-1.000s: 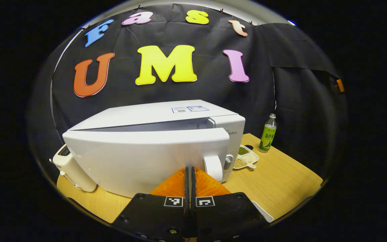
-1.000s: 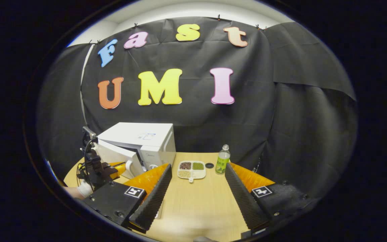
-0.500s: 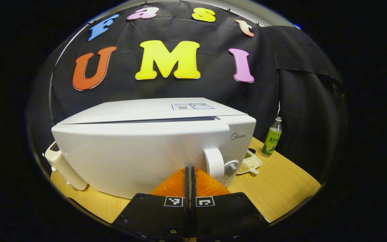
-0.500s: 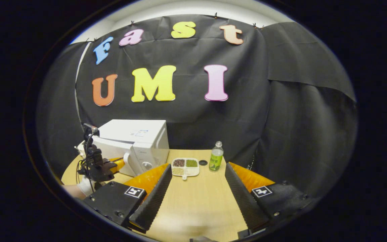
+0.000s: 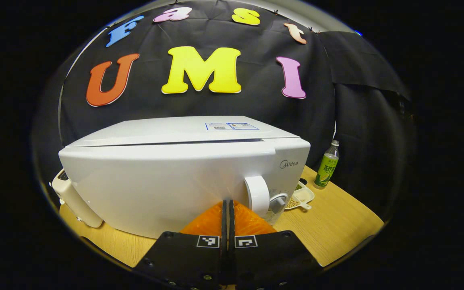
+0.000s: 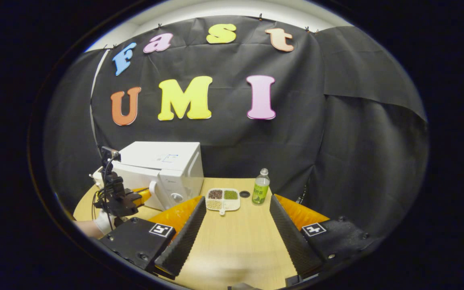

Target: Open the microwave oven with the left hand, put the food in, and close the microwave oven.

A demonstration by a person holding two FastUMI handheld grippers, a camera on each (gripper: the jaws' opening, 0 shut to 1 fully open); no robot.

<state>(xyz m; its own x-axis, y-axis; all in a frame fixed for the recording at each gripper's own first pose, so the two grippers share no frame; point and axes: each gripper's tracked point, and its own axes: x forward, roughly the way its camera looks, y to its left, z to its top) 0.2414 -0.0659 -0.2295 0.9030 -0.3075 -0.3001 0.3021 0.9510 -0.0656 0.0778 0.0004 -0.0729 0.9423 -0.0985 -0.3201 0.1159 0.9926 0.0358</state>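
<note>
The wooden table (image 6: 232,241) is seen in both views, carrying all items. The white microwave oven (image 5: 183,173) is positioned at the table's left rear in the right gripper view, with its door (image 5: 155,185) shut flush against the body; the handle (image 5: 257,194) and the knob (image 5: 277,202) are located at the door's right edge. The left gripper (image 5: 227,207) is presented with its two fingers pressed together, nothing held between them, tips just at the door's lower front near the handle. The right gripper (image 6: 236,233) is held wide apart above the table, well clear of the oven. The divided food tray (image 6: 222,199) is placed on the table just right of the microwave oven, outside it. A green bottle (image 6: 260,192) is stood beside the tray. A small white appliance (image 5: 75,197) is located left of the oven.
</note>
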